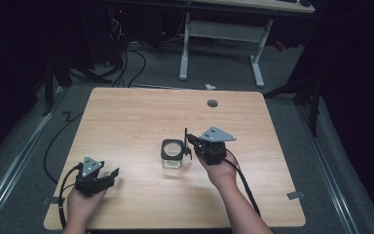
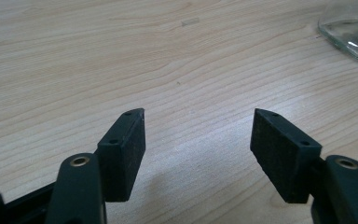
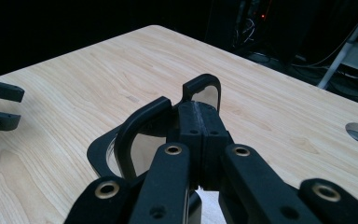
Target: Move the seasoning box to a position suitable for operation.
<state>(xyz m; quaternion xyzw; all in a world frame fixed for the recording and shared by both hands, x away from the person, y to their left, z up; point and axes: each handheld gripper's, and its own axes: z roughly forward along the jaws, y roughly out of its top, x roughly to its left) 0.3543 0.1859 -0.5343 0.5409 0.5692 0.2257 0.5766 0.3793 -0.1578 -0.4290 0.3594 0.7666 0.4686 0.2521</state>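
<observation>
A small square glass jar point(image 1: 171, 155) with a black rim stands in the middle of the wooden table point(image 1: 126, 126). Its black-framed hinged lid point(image 1: 186, 142) is swung up on edge at the jar's right side. My right gripper point(image 1: 193, 144) is shut on that lid point(image 3: 203, 89), jaws pressed together over its frame just above the jar's rim point(image 3: 101, 156). My left gripper point(image 1: 108, 176) rests low near the table's front left, open and holding nothing. Between its fingertips point(image 2: 130, 135) lies bare wood, and the jar's glass base point(image 2: 349, 35) is off to the upper right.
A round cable hole point(image 1: 212, 103) sits near the table's far edge, right of centre. Cables trail from both grippers over the front edge. A white-legged desk point(image 1: 221, 34) stands beyond the table on a grey floor with wires.
</observation>
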